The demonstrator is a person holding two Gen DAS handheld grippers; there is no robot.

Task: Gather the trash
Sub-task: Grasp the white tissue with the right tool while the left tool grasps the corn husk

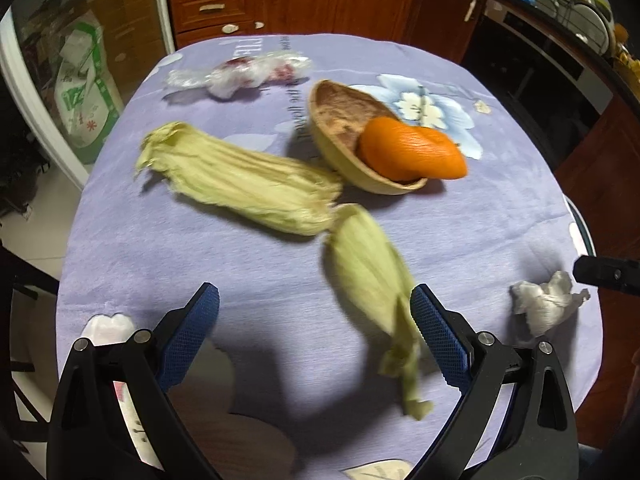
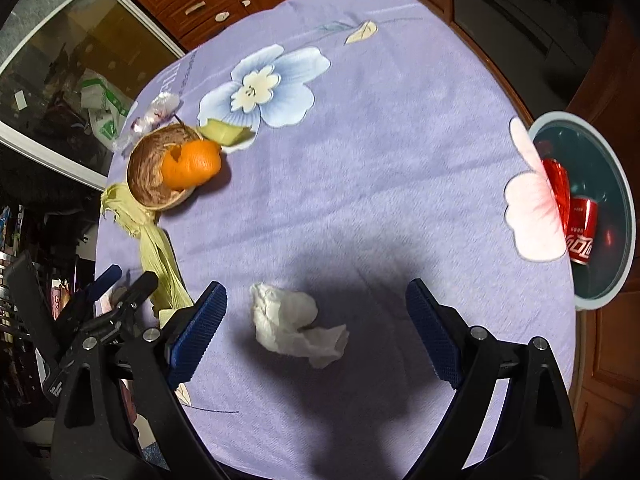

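Left wrist view: the left gripper hangs wide open over the purple tablecloth, nothing between its pads, a corn husk just inside its right finger.

Right wrist view: the right gripper gapes around a crumpled tissue without touching it; a trash bin holding a red can sits far right.

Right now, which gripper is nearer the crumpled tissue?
Right. The right gripper hangs just over the tissue, which lies between its open jaws. The left gripper is off to the side, by a corn husk.
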